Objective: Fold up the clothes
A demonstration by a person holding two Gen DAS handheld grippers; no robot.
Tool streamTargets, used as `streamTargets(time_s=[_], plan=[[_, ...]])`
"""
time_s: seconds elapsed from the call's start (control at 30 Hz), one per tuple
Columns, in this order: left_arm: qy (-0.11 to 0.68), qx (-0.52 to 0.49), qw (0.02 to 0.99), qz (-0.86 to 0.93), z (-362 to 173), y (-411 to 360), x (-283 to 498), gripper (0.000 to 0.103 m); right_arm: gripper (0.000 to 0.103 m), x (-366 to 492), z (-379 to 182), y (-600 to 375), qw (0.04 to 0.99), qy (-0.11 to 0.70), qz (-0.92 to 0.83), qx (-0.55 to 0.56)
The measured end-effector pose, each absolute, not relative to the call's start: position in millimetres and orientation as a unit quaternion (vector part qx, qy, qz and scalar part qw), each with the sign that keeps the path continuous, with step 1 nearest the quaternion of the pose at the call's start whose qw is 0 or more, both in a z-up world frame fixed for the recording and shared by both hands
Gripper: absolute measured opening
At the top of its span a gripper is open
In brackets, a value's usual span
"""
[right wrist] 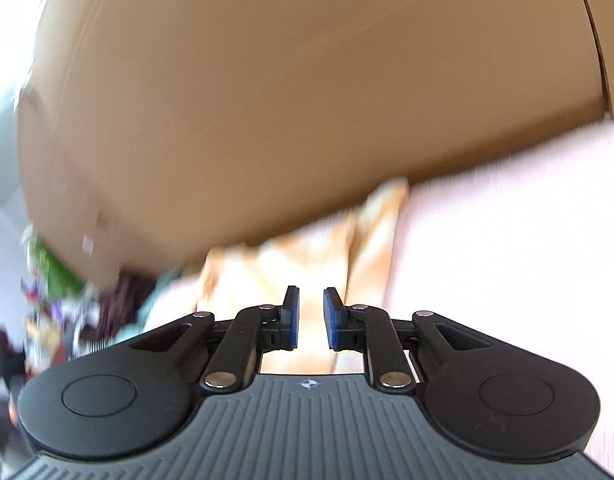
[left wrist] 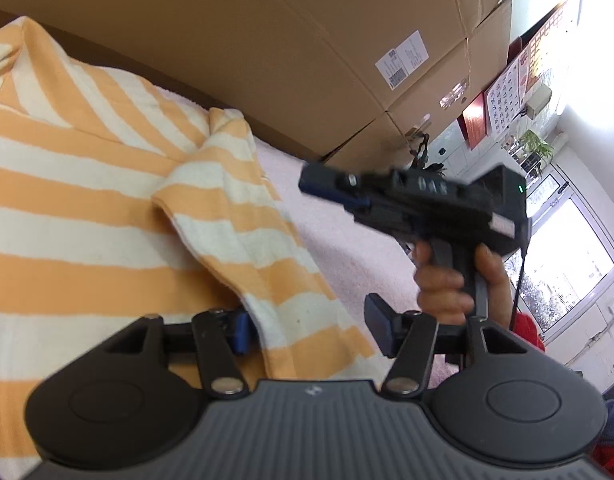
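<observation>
Garment: an orange-and-cream striped shirt [left wrist: 79, 208] lies spread on the pink-covered surface [left wrist: 347, 240], filling the left half of the left wrist view.
Stripes: they run across the body from left to right; on the sleeve they slant.
Sleeve: a short sleeve [left wrist: 243, 216] is folded over onto the body, its long axis running from the far middle towards the near right, hem edge towards the bare cover.
Left hand-held gripper [left wrist: 311, 330]: jaws moderately wide, low at the shirt's near right edge. The blue left pad sits against the cloth by the sleeve's lower edge; the right pad is over the pink cover. I cannot tell whether fabric lies between them; neither pad is seen pressing on it.
Right hand-held gripper [right wrist: 310, 318]: narrow gap, nothing between the pads. In the left wrist view it shows up in the air to the right of the sleeve, clear of the cloth, gripped by a hand [left wrist: 447, 280].
Right wrist view: badly blurred; a strip of the shirt shows beyond the pads, pink cover to the right.
Backdrop: stacked cardboard boxes [left wrist: 307, 40] stand along the far edge of the surface.
</observation>
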State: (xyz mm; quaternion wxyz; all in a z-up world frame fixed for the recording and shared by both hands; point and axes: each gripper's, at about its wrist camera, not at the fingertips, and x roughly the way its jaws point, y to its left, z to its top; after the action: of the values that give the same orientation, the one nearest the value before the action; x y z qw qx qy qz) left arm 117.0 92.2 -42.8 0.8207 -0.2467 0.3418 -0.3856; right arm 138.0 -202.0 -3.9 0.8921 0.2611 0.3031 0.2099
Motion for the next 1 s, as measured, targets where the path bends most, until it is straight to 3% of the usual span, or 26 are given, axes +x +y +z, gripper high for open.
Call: streamTargets(time_s=[0.27, 0.33, 0.43, 0.57, 0.73, 0.77, 0.9, 1.0], plan=[[0.339, -0.241, 0.823, -0.388, -41, 90, 115, 0.066, 0.016, 106, -28, -178, 0.895, 0.321, 0.212, 0.224], [0.336, -0.241, 0.823, -0.39, -41, 90, 115, 0.061, 0.003, 103, -27, -177, 0.895, 0.316, 0.218, 0.227], [0.327, -0.235, 0.823, -0.4, -39, 90, 113, 0.056, 0.002, 90, -26, -179, 0.904, 0.292, 0.208, 0.233], [0.332, -0.237, 0.823, -0.395, -40, 90, 115, 0.056, 0.002, 76, -22, -186, 0.914, 0.267, 0.186, 0.242], [0.34, -0.248, 0.819, -0.39, -42, 93, 118, 0.059, 0.003, 80, -33, -184, 0.913, 0.289, 0.162, 0.237], [0.342, -0.246, 0.819, -0.39, -41, 93, 118, 0.059, 0.003, 79, -33, -185, 0.913, 0.288, 0.162, 0.239], [0.344, -0.253, 0.814, -0.394, -42, 95, 119, 0.06, 0.023, 72, -33, -190, 0.908, 0.282, 0.166, 0.261], [0.344, -0.25, 0.811, -0.403, -42, 93, 117, 0.068, 0.025, 57, -36, -191, 0.898, 0.289, 0.177, 0.281]])
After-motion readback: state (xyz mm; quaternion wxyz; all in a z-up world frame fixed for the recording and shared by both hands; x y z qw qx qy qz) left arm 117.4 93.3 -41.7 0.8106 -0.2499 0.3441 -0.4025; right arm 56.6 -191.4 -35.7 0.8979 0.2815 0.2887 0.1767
